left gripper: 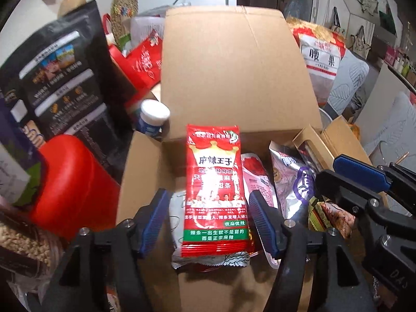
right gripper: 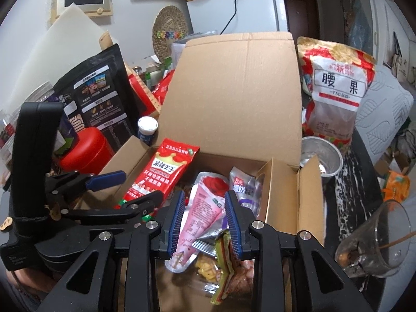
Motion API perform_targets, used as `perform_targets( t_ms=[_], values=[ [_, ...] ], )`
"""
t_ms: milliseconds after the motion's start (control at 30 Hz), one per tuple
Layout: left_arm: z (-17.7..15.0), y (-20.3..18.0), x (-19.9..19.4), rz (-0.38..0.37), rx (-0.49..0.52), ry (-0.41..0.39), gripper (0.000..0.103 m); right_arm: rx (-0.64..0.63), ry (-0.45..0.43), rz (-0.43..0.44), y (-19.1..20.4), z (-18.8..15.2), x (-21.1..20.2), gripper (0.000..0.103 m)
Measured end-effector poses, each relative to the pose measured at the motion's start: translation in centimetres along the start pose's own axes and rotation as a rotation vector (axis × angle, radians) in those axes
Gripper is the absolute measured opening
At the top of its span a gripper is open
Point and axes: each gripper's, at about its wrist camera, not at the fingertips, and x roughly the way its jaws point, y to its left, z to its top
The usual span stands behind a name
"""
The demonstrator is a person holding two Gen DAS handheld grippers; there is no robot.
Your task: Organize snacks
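Observation:
An open cardboard box [left gripper: 145, 171] [right gripper: 309, 197] holds several snack packets. A red spicy-strip packet [left gripper: 214, 192] [right gripper: 160, 171] leans in the box's left part. My left gripper [left gripper: 208, 208] [right gripper: 122, 187] is open with its blue pads on either side of this packet, not pressing it. A pink cone-shaped packet with a rose [right gripper: 205, 208] [left gripper: 257, 176] lies in the middle of the box. My right gripper [right gripper: 205, 202] [left gripper: 325, 174] is open around the cone packet. A silver-purple packet [right gripper: 244, 189] [left gripper: 291, 179] lies beside it.
The box's tall back flap [left gripper: 234, 72] [right gripper: 234, 98] stands upright. Left of the box are a black pouch [right gripper: 101, 93], a red tin [right gripper: 85, 150] and a white-capped bottle [right gripper: 147, 130]. Right are a cashew bag [right gripper: 338, 88], a metal cup [right gripper: 321, 156] and a glass [right gripper: 377, 241].

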Motion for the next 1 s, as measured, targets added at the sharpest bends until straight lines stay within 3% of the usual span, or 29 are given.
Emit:
perform_targets(
  t_ms=[500, 600, 767, 900, 1000],
  values=[
    [-0.2, 0.5, -5.8, -0.014, 0.000, -0.093, 0.064, -0.008, -0.052, -0.016, 1.7, 0.0, -3.9, 0.032],
    [-0.3, 0.4, -7.6, -0.015, 0.001, -0.125, 0.064, -0.017, -0.079, -0.020, 2.3, 0.1, -5.4, 0.040],
    [-0.6, 0.3, -11.1, -0.025, 0.007, -0.183, 0.064, -0.033, -0.127, -0.033, 3.6, 0.1, -8.5, 0.041],
    [-1.2, 0.3, -14.2, -0.028, 0.019, -0.233, 0.064, -0.034, -0.175, -0.041, 4.6, -0.1, -11.2, 0.056],
    [-1.8, 0.2, -16.2, -0.022, 0.030, -0.263, 0.065, -0.034, -0.204, -0.045, 5.3, -0.5, -13.2, 0.060]
  ],
)
